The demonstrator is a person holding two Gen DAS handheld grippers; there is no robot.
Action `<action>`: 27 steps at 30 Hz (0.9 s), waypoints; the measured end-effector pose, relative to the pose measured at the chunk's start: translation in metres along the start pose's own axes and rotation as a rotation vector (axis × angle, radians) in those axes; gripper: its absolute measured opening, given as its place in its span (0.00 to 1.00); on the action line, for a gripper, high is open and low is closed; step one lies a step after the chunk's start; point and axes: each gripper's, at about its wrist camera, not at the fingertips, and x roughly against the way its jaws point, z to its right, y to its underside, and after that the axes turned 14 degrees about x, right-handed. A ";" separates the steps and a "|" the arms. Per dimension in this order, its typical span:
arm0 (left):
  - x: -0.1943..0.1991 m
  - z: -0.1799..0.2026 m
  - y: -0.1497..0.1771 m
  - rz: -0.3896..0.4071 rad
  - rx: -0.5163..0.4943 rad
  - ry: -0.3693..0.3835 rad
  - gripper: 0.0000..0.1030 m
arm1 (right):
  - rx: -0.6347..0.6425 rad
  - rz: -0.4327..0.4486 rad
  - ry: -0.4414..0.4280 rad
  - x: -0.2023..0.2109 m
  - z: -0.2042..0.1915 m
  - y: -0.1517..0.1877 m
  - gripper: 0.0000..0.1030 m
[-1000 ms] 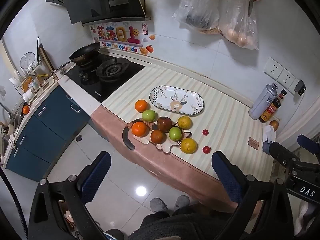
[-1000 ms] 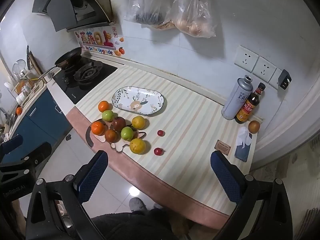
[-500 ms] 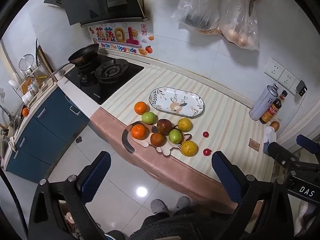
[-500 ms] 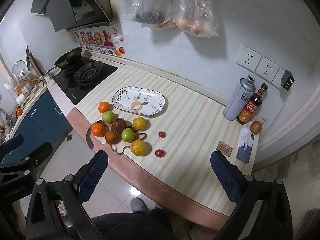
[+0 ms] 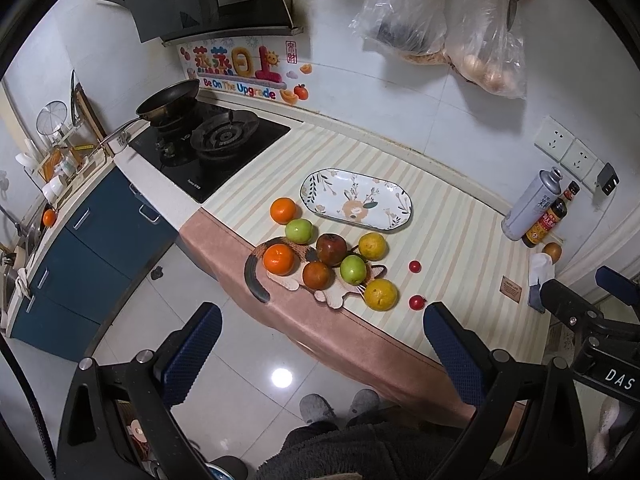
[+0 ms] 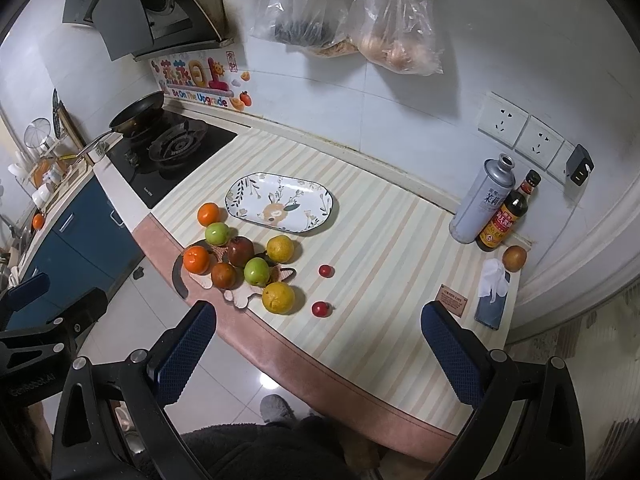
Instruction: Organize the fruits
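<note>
Several fruits lie at the counter's front edge: two oranges (image 5: 283, 210), two green apples (image 5: 298, 230), dark red apples (image 5: 331, 249), two yellow citrus (image 5: 380, 294) and two small red tomatoes (image 5: 416, 302). Some rest on a cat-shaped mat (image 5: 335, 295). An empty oval floral plate (image 5: 356, 199) sits behind them. The same fruits (image 6: 277, 297) and plate (image 6: 280, 202) show in the right wrist view. My left gripper (image 5: 318, 340) is open and empty, held back above the floor in front of the counter. My right gripper (image 6: 316, 338) is open and empty, also short of the counter.
A gas stove (image 5: 208, 148) with a pan (image 5: 168, 100) stands at the left. A spray can (image 6: 482, 200), sauce bottle (image 6: 506, 216), brown fruit (image 6: 514, 258), phone with tissue (image 6: 492, 292) and small card (image 6: 452, 299) sit at the right. Bags (image 6: 348, 8) hang on the wall.
Both grippers have drifted slightly; the counter and fruits sit a little lower and closer in view. Nothing was grasped or moved.
</note>
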 end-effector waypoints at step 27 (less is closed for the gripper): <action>0.000 -0.001 -0.004 -0.001 -0.001 -0.002 1.00 | 0.003 -0.006 -0.010 -0.002 -0.006 -0.005 1.00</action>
